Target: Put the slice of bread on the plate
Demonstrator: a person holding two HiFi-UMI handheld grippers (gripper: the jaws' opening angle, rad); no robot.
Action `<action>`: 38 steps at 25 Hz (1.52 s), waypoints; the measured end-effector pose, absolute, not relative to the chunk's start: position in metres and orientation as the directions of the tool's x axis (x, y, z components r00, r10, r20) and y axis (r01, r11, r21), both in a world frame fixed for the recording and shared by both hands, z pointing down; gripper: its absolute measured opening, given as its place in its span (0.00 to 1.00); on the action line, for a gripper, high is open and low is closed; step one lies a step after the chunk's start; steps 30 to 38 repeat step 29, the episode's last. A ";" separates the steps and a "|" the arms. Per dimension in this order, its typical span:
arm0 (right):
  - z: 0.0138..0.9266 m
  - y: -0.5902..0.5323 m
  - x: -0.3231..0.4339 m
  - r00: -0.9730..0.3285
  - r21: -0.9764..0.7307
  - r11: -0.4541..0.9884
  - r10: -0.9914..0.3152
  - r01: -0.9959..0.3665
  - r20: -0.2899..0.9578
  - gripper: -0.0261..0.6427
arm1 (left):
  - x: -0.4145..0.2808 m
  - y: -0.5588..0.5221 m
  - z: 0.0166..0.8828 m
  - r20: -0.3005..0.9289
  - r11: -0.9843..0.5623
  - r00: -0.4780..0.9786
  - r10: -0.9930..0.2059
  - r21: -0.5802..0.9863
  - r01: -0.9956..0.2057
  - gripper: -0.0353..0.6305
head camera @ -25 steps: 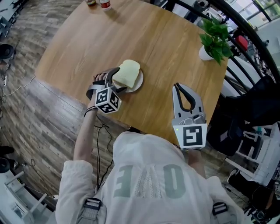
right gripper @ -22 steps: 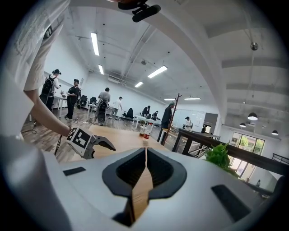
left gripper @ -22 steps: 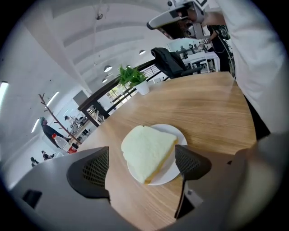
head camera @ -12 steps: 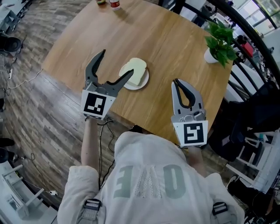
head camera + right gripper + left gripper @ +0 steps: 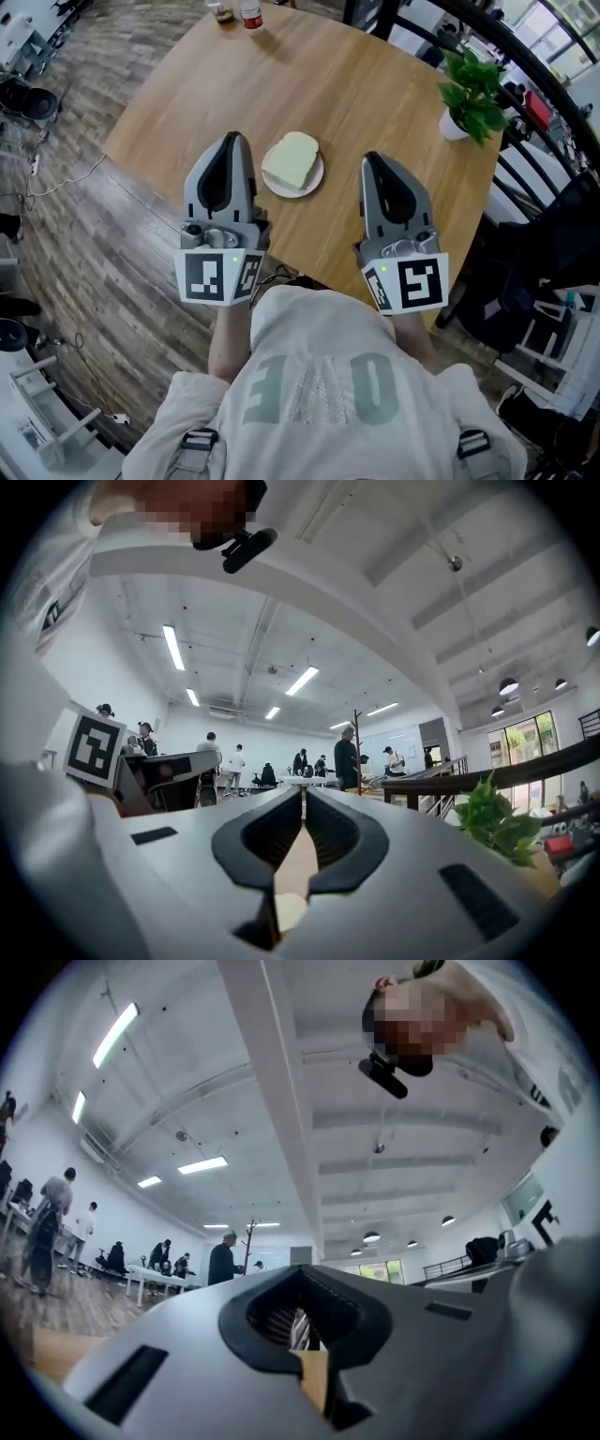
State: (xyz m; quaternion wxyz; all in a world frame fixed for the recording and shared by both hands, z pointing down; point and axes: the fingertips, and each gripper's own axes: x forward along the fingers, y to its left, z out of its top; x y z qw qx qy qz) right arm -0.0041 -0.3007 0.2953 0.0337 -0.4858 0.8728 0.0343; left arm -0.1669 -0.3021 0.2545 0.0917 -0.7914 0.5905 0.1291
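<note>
The slice of bread (image 5: pixel 292 158) lies flat on the small white plate (image 5: pixel 302 188) on the round wooden table (image 5: pixel 187 103). Nothing touches it. My left gripper (image 5: pixel 234 139) is raised at the plate's left, near the table's front edge, with its jaws shut and nothing between them. My right gripper (image 5: pixel 371 159) hovers at the plate's right, also shut and empty. Both gripper views look out level across the room. The left gripper (image 5: pixel 302 1276) and the right gripper (image 5: pixel 304 794) show closed jaws there, and neither view shows the bread.
A potted green plant (image 5: pixel 469 86) stands at the table's far right edge. Two small bottles (image 5: pixel 236 11) sit at the far edge. A black railing and chairs (image 5: pixel 525 141) lie to the right. People stand in the room's background (image 5: pixel 347 757).
My left gripper let go of the bread on the plate, rose and rolled upright, swung wide open, then shut empty. My right gripper rose slightly.
</note>
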 end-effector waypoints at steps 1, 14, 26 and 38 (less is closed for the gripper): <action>0.296 -0.300 -0.003 -0.521 0.025 0.521 -0.849 -0.853 -0.087 0.08 | -0.169 -0.303 0.258 -0.290 -0.255 0.244 -0.925 -0.002 -0.967 0.06; 0.306 -0.296 -0.007 -0.525 0.040 0.523 -0.851 -0.851 -0.039 0.07 | -0.192 -0.297 0.276 -0.175 -0.122 0.127 -0.976 -0.042 -0.992 0.06; 0.312 -0.294 -0.015 -0.542 0.055 0.541 -0.840 -0.839 -0.015 0.07 | -0.195 -0.296 0.286 -0.134 -0.123 0.130 -0.982 -0.060 -0.991 0.06; 0.314 -0.294 -0.017 -0.544 0.059 0.543 -0.839 -0.838 -0.010 0.07 | -0.197 -0.296 0.290 -0.123 -0.124 0.130 -0.984 -0.059 -0.991 0.06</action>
